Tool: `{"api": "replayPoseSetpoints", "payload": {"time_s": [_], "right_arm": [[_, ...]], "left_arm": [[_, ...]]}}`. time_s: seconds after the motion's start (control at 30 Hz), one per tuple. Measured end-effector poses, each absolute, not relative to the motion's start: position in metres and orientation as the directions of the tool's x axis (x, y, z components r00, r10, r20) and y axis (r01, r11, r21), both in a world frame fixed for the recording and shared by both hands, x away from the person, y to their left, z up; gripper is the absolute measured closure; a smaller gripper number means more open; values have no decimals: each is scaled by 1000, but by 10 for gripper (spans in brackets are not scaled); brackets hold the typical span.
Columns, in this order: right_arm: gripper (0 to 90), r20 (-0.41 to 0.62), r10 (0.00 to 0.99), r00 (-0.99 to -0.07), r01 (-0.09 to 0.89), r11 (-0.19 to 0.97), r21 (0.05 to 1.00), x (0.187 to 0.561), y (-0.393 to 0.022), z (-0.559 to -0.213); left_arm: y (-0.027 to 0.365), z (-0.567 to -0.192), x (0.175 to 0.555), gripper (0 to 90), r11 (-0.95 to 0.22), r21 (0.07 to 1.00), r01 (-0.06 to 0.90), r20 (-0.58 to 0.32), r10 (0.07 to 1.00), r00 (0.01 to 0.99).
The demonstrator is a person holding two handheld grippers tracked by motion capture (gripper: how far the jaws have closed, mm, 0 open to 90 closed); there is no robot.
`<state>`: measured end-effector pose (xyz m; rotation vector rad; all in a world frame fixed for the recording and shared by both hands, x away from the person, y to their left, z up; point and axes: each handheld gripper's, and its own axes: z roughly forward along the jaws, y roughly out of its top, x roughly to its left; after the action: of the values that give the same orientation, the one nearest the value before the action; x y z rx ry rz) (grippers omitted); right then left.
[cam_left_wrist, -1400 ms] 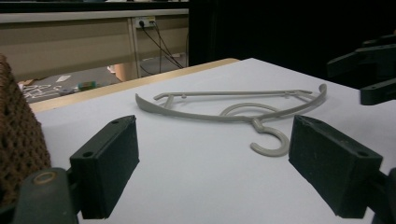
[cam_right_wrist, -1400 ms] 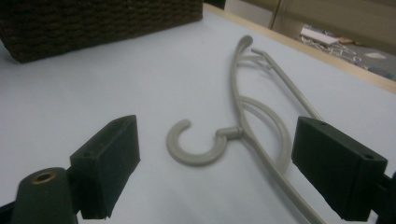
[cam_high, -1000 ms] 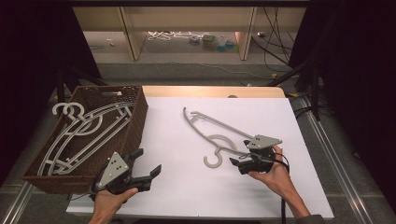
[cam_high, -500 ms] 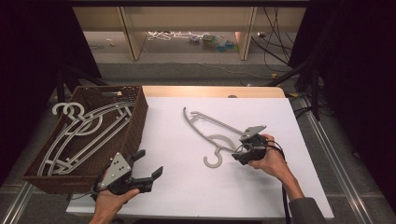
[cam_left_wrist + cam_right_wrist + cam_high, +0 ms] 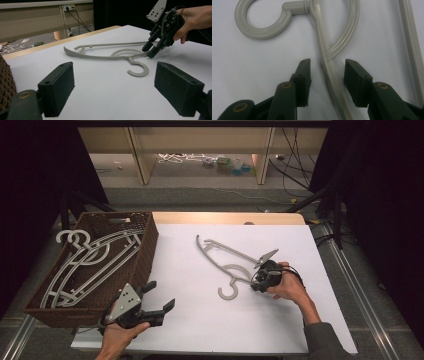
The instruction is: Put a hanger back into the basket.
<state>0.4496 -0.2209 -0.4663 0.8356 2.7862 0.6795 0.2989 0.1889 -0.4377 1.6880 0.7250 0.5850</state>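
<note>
Grasp step in hand: right tongs (image 5: 326, 83), just closing, straddle the arm of the grey hanger (image 5: 227, 262) lying mid-bench, pads not yet touching, so the next move calls for full closure, while left tongs (image 5: 159, 296) wait wide at seven o'clock beside the basket (image 5: 148, 251).

Open white table (image 5: 210, 320) between claws; wicker basket (image 5: 145, 255) walls the left.

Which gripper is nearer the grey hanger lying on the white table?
Right. The right gripper straddles the hanger arm beside its hook; the left gripper hovers open near the basket.
</note>
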Motion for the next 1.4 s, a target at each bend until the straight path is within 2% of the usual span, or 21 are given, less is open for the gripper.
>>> {"api": "replayPoseSetpoints", "payload": {"time_s": [0.4,0.9,1.17,1.4], "right_arm": [[660,-15,532,-847,486,785,385,456,-213,-462],[767,-25,487,-873,449,823,347,456,-207,-461],[819,-80,398,-914,351,874,337,451,-203,-459],[820,-69,344,-936,293,874,388,444,-200,-452]], "left_arm": [[189,-438,299,166,-169,973,159,12,723,691],[187,-439,300,174,-176,971,162,15,721,693],[179,-442,303,191,-210,965,159,42,720,693],[155,-443,319,219,-274,952,136,106,712,694]]}}
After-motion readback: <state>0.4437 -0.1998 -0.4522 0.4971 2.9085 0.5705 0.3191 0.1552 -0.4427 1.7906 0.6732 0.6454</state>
